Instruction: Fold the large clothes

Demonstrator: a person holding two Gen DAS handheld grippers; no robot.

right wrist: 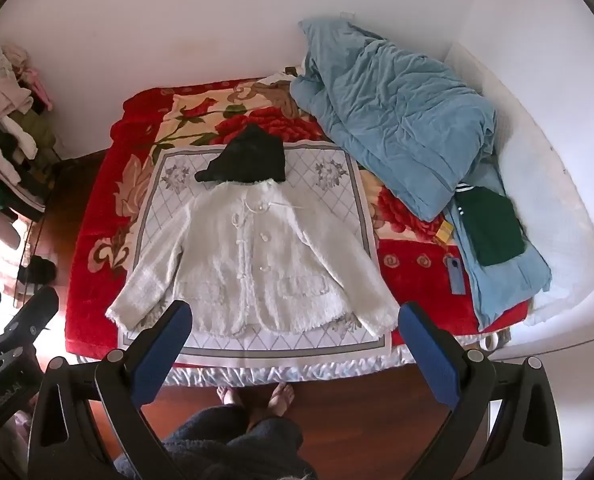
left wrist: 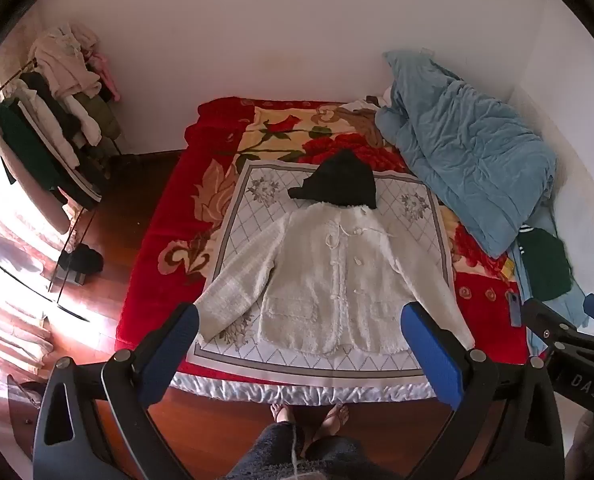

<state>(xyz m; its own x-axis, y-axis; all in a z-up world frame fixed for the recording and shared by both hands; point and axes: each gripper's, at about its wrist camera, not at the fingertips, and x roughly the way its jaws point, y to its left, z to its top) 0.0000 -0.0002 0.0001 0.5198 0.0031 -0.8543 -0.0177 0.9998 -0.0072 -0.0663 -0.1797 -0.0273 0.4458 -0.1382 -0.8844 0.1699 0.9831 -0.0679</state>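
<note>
Left wrist view shows both tools, left tool (left wrist: 299, 322) and right tool (right wrist: 295, 318), released above a white jacket (left wrist: 337, 276) spread flat on the bed (left wrist: 153, 216).

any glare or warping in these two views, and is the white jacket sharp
Left wrist view: sunlight blows out the floor at left; fisheye bends the bed edges. Right wrist view: milder glare at far left, same warping. The white jacket is fairly sharp in both.

jacket (left wrist: 329, 280) on mat (left wrist: 253, 184) | quilt (left wrist: 465, 152) right | rack (left wrist: 53, 140) left — floor
</note>
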